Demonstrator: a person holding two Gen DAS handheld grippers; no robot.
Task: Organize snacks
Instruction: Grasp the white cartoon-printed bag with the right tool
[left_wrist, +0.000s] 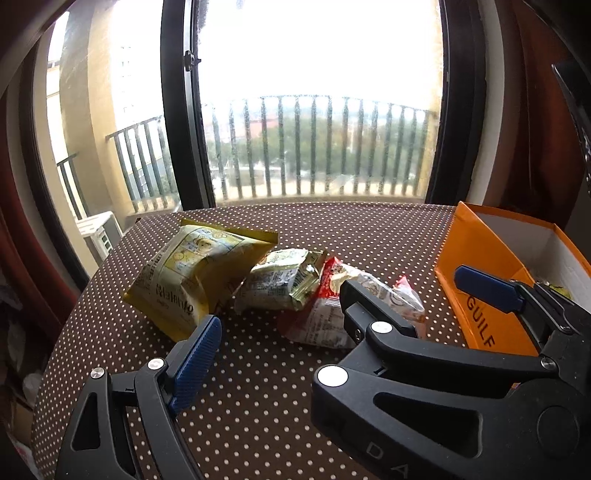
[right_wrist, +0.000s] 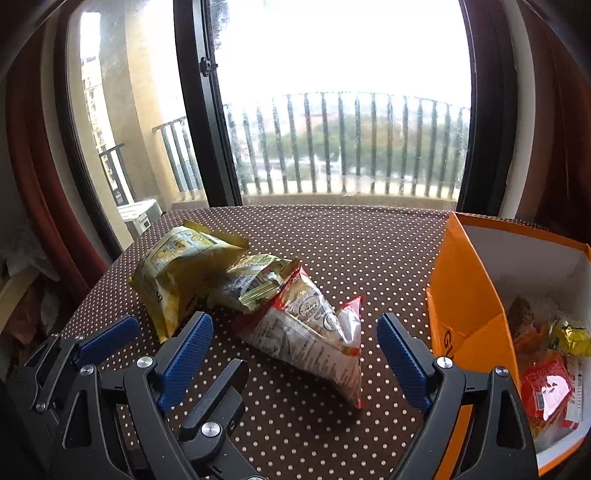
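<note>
Three snack bags lie bunched together on the dotted brown tabletop (right_wrist: 332, 240): a yellow bag (right_wrist: 173, 273) at the left, a pale green packet (right_wrist: 255, 284) leaning on it, and a red-edged clear bag (right_wrist: 314, 332) nearest the cameras. Print runs across all three, but it is too small and warped to read; only some dark foreign lettering shows on the yellow bag (left_wrist: 184, 280) in the left wrist view. Part of the red-edged bag (left_wrist: 321, 317) is hidden there behind a black arm of the other gripper.

At the right stands an orange box (right_wrist: 465, 295), cut off by the picture edge. Its side reads "GUILF" in the left wrist view (left_wrist: 480, 317), with the rest hidden. Inside lie several wrapped snacks (right_wrist: 546, 387), red and yellow, their labels unreadable.

Both grippers hang above the tabletop, holding nothing. The left gripper (left_wrist: 280, 350) has its fingers wide apart, the right-hand one hard to tell from the neighbouring frame. The right gripper (right_wrist: 295, 362) also has its fingers apart, the red-edged bag lying just ahead between them, untouched.
</note>
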